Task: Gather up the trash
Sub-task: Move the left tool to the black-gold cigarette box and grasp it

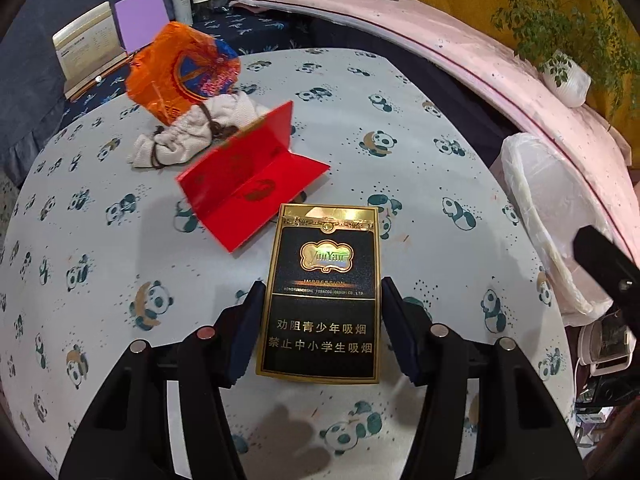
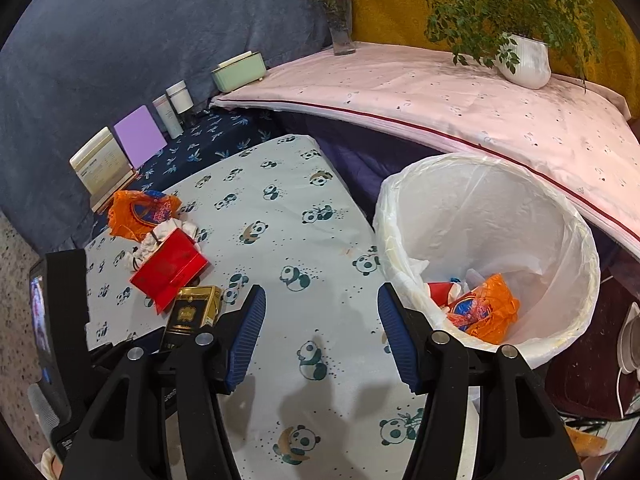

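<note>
Tongs on the left (image 1: 320,328) straddle a black-and-gold cigarette pack (image 1: 322,292) lying flat on the panda-print desk (image 1: 120,280); the blue pads sit just beside its long edges, and whether they already press it I cannot tell. Behind the pack stand a folded red card (image 1: 248,176), a crumpled cloth pouch (image 1: 188,132) and an orange wrapper (image 1: 180,72). The pack looks like a light, stiff carton with glossy faces, so a squeeze across the narrow sides near the middle should hold it; too hard a pinch could cave it if it is empty.

From the right wrist, the right tongs (image 2: 320,328) are spread wide and carry nothing, hovering over bare cloth between the pack (image 2: 192,312) and the white-lined bin (image 2: 580,232). The bin stands just beside the desk edge, with orange plastic and scraps already at its bottom. The red card (image 2: 168,272) and wrapper (image 2: 136,212) lie well apart from it.
</note>
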Demonstrator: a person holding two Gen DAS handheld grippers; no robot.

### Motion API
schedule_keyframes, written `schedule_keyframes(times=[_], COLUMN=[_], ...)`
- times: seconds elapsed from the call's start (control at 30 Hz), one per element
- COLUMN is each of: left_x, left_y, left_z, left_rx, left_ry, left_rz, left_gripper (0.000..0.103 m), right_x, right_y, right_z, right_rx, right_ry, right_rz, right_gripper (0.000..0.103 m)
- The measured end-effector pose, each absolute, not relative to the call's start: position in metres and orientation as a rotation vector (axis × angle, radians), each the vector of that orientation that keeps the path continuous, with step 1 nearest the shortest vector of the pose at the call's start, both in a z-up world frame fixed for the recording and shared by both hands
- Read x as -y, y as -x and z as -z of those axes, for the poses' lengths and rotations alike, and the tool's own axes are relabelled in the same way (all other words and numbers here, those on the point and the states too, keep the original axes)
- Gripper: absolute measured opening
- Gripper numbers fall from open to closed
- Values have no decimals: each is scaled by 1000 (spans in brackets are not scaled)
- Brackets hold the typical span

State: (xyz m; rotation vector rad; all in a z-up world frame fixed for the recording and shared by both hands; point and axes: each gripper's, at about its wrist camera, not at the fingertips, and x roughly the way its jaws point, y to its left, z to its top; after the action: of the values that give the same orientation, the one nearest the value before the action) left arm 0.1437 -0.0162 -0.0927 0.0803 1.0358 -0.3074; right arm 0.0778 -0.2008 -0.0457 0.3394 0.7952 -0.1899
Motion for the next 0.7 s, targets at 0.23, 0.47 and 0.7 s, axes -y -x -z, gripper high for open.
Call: schedule_keyframes(times=[0.23,0.47,0.7], left_x=[-29,-85,-131], left_y=[-131,-135,-151], left_z=[72,56,50], left_rx=[-999,-971,-947], left_ry=[-27,44,94], left_rz=[269,187,99], left_gripper=[55,55,55], right_x=[167,123,82], right_y=[-87,-106,-135], right_z=[41,38,38], right_rx=[-805,-819,-839], right_ry=[-306,-273,-255], right_rz=[129,48,-28], right_gripper=[57,57,57])
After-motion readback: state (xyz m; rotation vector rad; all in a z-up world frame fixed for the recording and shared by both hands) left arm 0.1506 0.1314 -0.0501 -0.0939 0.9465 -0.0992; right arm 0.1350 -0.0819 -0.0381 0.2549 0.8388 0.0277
